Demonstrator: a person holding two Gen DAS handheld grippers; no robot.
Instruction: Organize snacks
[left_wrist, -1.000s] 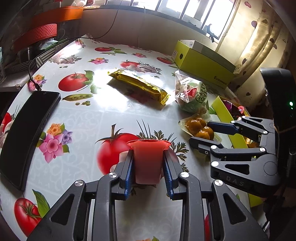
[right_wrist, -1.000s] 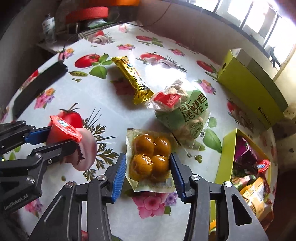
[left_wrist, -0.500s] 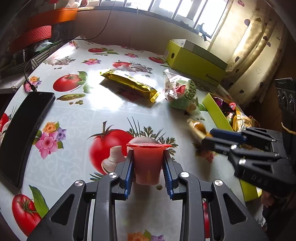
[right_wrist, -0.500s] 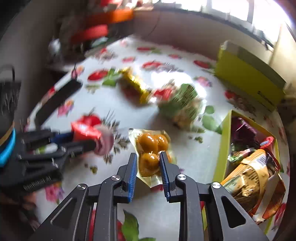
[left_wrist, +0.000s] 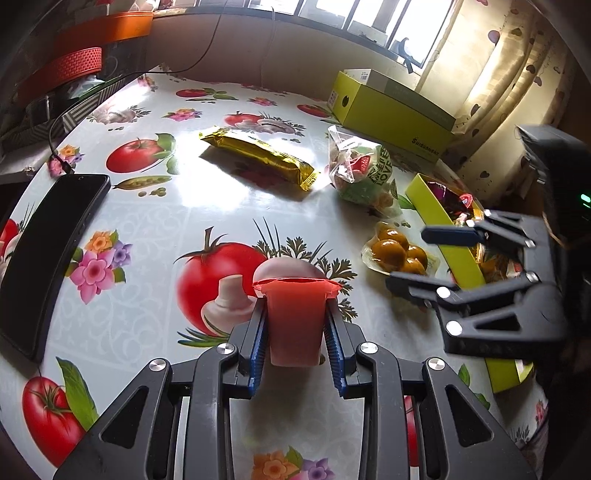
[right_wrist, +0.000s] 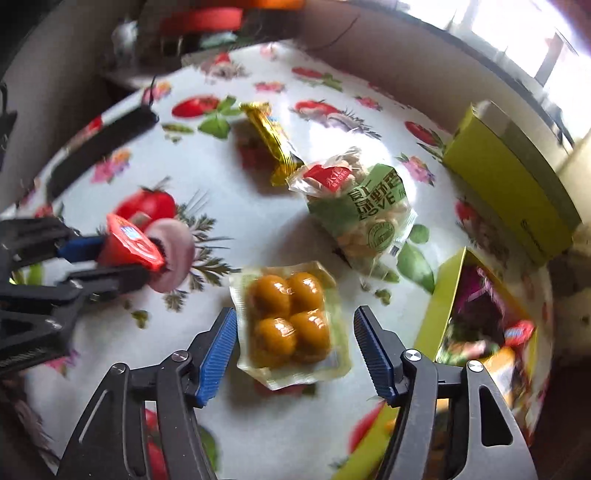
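Note:
My left gripper (left_wrist: 297, 325) is shut on a red jelly cup (left_wrist: 294, 319) and holds it above the tablecloth; the cup also shows in the right wrist view (right_wrist: 129, 247). My right gripper (right_wrist: 295, 354) is open, its fingers either side of a clear pack of yellow-brown balls (right_wrist: 291, 321) that lies on the table; the pack also shows in the left wrist view (left_wrist: 399, 253). A gold bar wrapper (left_wrist: 258, 157) and a green-labelled nut bag (left_wrist: 364, 173) lie further back. The open yellow snack box (left_wrist: 447, 243) stands at the right, with several snacks inside.
A black phone (left_wrist: 44, 254) lies at the table's left edge. A closed yellow box (left_wrist: 391, 110) stands at the back right by the curtain. Red and orange baskets (left_wrist: 70, 66) sit on a shelf at the back left.
My right gripper was shut on the ball pack half a second ago; now its jaws are open and the pack lies on the table. My left gripper still holds the red cup.

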